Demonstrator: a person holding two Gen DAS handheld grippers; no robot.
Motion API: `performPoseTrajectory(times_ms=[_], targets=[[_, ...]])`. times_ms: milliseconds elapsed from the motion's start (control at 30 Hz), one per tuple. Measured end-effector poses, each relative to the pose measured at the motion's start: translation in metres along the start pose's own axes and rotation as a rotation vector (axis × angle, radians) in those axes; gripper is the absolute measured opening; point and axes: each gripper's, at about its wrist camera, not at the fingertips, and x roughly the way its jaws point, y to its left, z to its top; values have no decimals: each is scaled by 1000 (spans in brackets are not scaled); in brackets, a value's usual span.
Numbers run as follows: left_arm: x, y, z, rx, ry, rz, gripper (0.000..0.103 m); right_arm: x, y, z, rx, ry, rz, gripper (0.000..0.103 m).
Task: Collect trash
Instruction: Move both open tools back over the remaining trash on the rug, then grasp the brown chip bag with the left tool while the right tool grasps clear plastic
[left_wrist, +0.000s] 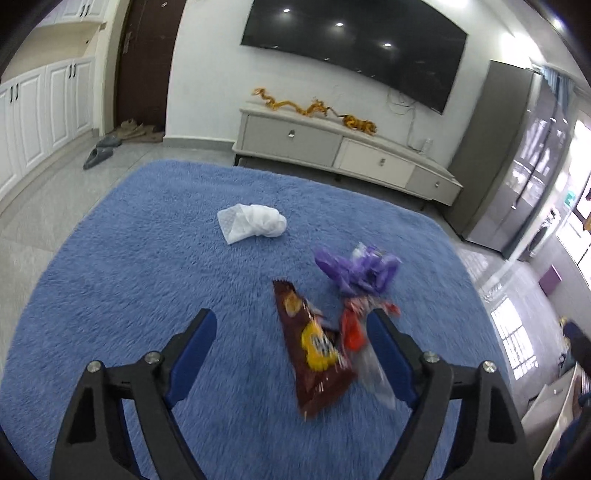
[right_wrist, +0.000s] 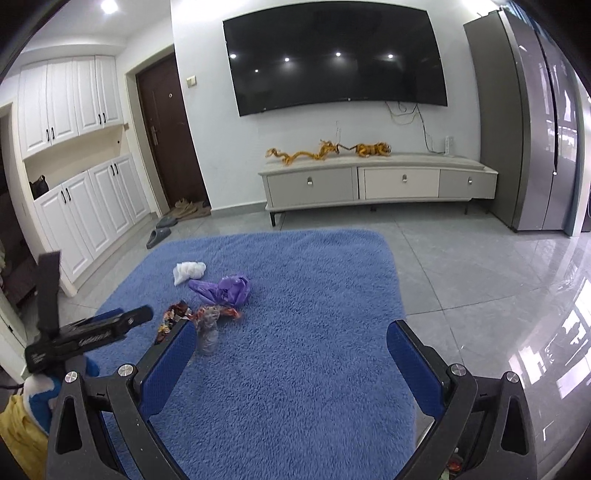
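Note:
Several pieces of trash lie on a shaggy blue rug (left_wrist: 129, 277). A brown snack bag (left_wrist: 314, 354) sits between the fingers of my open left gripper (left_wrist: 291, 326), and the pads do not touch it. A red wrapper with clear plastic (left_wrist: 352, 328) lies against the right finger. Beyond them are a crumpled purple plastic bag (left_wrist: 358, 269) and a white wad (left_wrist: 255, 223). My right gripper (right_wrist: 293, 328) is open over bare rug, with the purple bag (right_wrist: 225, 288), white wad (right_wrist: 189, 271) and snack bag (right_wrist: 171, 319) to its front left. The left gripper (right_wrist: 129, 314) shows at that view's left edge.
A low grey TV cabinet (right_wrist: 376, 181) stands against the far wall under a large black screen (right_wrist: 332, 55). A grey fridge (right_wrist: 535, 129) stands at the right, white cupboards (right_wrist: 85, 206) at the left. Grey slippers (right_wrist: 159, 232) lie near a dark door. Glossy tiles (right_wrist: 480, 277) surround the rug.

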Motion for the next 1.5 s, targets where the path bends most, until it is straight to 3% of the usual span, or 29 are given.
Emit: performPoseTrajectory(times_ms=[167, 233, 433, 667, 900, 1033, 1067, 1100, 1133, 1267, 1300, 1500], targets=[[42, -1, 7, -18, 89, 15, 65, 20, -2, -1, 4, 28, 5, 103], [54, -2, 3, -14, 128, 22, 53, 28, -2, 0, 0, 40, 10, 103], [44, 6, -7, 41, 120, 40, 22, 52, 7, 0, -23, 70, 29, 103], [21, 60, -12, -15, 86, 144, 21, 95, 35, 1, -23, 134, 111, 103], [12, 79, -19, -68, 65, 85, 21, 146, 80, -2, -24, 215, 200, 103], [14, 75, -16, -63, 67, 58, 21, 168, 92, -3, -33, 259, 148, 103], [14, 76, -16, -65, 66, 53, 21, 173, 92, -4, -35, 275, 136, 93], [14, 75, -14, -64, 66, 50, 21, 177, 90, -7, -31, 302, 128, 70], [14, 74, -13, -62, 66, 49, 21, 181, 89, -8, -27, 312, 122, 58], [12, 68, -13, -41, 54, 67, 21, 167, 80, -12, -34, 301, 147, 19], [7, 64, -14, -32, 38, 70, 21, 160, 78, -14, -36, 296, 155, 15], [-20, 41, -33, -4, 29, 31, 21, 98, 81, -27, -109, 242, 216, 14]])
